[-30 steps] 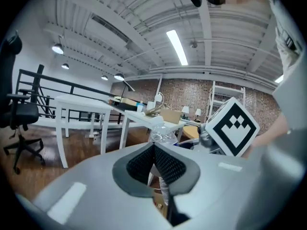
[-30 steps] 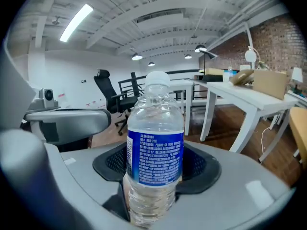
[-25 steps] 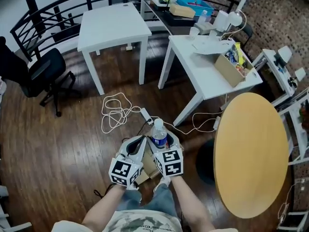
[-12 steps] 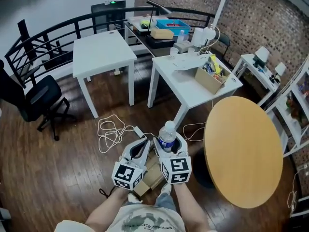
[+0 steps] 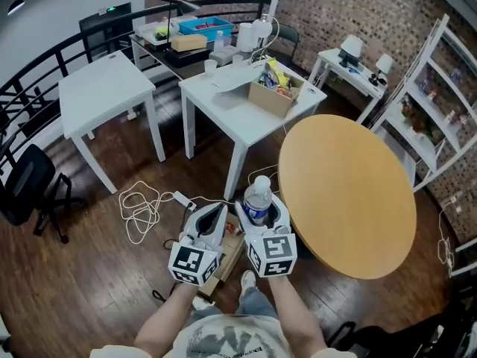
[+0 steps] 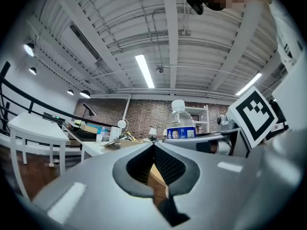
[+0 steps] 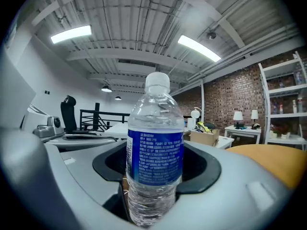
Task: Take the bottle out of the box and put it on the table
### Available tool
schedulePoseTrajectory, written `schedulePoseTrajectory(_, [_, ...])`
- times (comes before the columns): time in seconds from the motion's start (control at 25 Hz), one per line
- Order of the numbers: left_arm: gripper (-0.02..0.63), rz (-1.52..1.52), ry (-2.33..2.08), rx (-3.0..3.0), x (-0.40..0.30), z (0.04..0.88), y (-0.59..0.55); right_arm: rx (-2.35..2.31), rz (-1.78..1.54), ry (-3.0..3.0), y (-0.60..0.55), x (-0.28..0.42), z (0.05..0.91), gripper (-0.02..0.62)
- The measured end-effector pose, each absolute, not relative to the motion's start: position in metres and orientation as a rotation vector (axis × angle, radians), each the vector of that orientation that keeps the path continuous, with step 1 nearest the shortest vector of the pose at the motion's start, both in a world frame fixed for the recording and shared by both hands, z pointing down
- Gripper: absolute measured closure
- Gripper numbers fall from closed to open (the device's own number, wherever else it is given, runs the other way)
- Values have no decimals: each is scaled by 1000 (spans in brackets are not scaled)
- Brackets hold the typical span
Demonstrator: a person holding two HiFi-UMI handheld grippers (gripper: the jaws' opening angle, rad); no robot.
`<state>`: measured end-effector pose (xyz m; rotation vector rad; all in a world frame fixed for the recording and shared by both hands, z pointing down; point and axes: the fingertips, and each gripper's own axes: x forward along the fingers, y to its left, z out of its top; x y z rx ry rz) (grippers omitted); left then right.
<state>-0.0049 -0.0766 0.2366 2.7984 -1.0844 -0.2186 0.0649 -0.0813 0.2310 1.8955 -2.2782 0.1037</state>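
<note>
A clear water bottle (image 5: 258, 198) with a blue label and white cap stands upright between the jaws of my right gripper (image 5: 259, 210), which is shut on its lower body. In the right gripper view the bottle (image 7: 154, 152) fills the middle, and the gripper (image 7: 154, 178) clamps it below the label. My left gripper (image 5: 211, 215) hovers just to its left, shut and holding nothing; in the left gripper view its jaw tips meet (image 6: 154, 147), with the bottle (image 6: 181, 126) beyond. An opened cardboard box (image 5: 228, 258) lies on the floor under both grippers. The round wooden table (image 5: 350, 192) is close on the right.
A white table (image 5: 223, 114) carries a cardboard box of items (image 5: 274, 94). Another white table (image 5: 97, 95) is at the left. A white cable (image 5: 145, 207) coils on the wooden floor, an office chair (image 5: 30, 189) is at far left, and shelves (image 5: 440, 103) stand at right.
Both grippers have risen from near the floor box, the right one carrying the bottle. The head view has swung toward the round table, which now lies closer beside the bottle.
</note>
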Motion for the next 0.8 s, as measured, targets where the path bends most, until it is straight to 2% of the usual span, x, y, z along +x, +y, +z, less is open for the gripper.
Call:
schedulePoseTrajectory(0.32, [615, -187, -874, 2893, 81, 230, -62, 2051, 93, -2180, -65, 143, 223, 304])
schedulePoseTrajectory(0.8, [615, -150, -599, 2973, 285, 218, -28, 2253, 107, -2013, -31, 342, 222, 304])
